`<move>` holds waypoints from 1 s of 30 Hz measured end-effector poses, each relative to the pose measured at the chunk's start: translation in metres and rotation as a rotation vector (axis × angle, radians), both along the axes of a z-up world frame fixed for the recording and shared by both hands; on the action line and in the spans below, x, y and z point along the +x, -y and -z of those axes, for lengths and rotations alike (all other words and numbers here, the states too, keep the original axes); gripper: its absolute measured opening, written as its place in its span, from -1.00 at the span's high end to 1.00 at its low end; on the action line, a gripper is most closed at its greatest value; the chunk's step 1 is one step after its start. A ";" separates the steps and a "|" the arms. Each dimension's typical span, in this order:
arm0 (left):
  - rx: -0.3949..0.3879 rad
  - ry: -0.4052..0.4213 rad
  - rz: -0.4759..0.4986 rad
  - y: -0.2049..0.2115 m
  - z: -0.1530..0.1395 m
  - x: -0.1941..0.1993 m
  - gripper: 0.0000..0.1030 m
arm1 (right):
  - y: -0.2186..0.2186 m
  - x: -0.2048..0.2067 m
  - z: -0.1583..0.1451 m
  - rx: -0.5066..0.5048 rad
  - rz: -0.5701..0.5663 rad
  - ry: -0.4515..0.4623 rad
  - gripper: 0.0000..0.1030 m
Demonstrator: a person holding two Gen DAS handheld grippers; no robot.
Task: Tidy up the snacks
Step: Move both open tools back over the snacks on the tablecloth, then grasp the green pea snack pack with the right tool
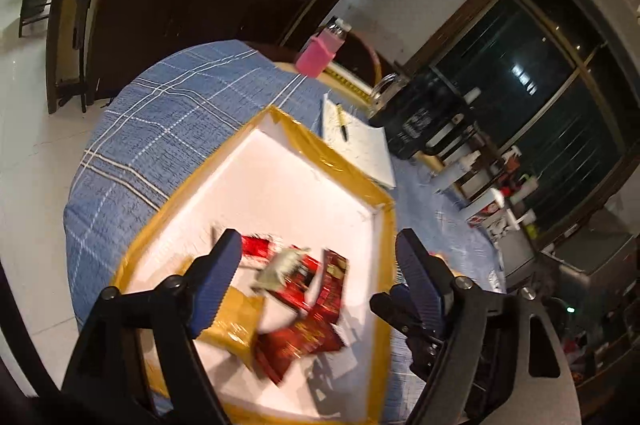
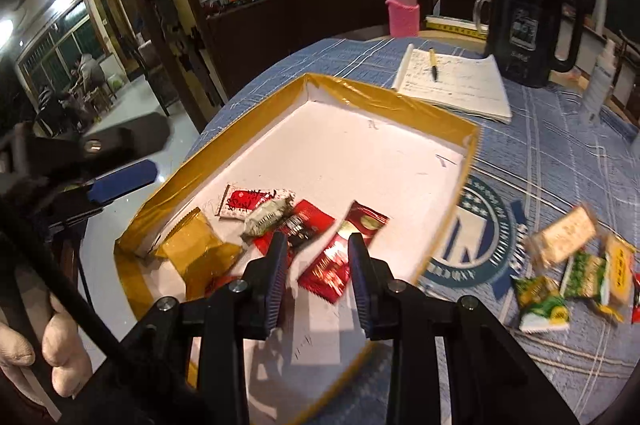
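I hold both tongs spread and empty over the tray (image 2: 400, 113): left tongs (image 1: 316, 265), right tongs (image 2: 318, 257). Red packets (image 2: 344, 253) already lie inside it, so sorting looks underway. Loose snacks (image 2: 576, 265) wait on the bench (image 2: 560, 153) to my right, with a notebook (image 2: 456, 85) and kettle (image 2: 528, 21) behind.

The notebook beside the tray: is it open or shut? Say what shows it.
Open. The notebook shows handwritten pages facing up, with a pen lying across them.
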State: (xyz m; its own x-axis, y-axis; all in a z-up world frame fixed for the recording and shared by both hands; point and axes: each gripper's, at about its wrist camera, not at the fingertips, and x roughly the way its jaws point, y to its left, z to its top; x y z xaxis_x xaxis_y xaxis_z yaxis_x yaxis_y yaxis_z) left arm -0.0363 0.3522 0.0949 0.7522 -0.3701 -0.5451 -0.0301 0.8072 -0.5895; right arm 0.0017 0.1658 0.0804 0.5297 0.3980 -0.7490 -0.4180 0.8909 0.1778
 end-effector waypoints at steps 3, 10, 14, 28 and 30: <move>0.017 0.007 0.002 0.018 -0.005 -0.015 -0.54 | 0.017 -0.009 -0.001 0.023 0.017 -0.002 0.38; 0.083 0.019 0.047 0.073 -0.004 -0.043 -0.54 | 0.070 -0.029 0.004 0.062 0.091 -0.005 0.38; 0.102 0.006 0.087 0.098 -0.001 -0.050 -0.54 | 0.116 -0.042 0.008 0.078 0.164 -0.003 0.38; 0.150 -0.057 0.232 0.176 0.024 -0.050 -0.54 | 0.288 -0.059 0.033 0.140 0.487 -0.056 0.38; 0.159 -0.061 0.241 0.180 0.026 -0.049 -0.54 | 0.292 -0.053 0.035 0.161 0.488 -0.058 0.38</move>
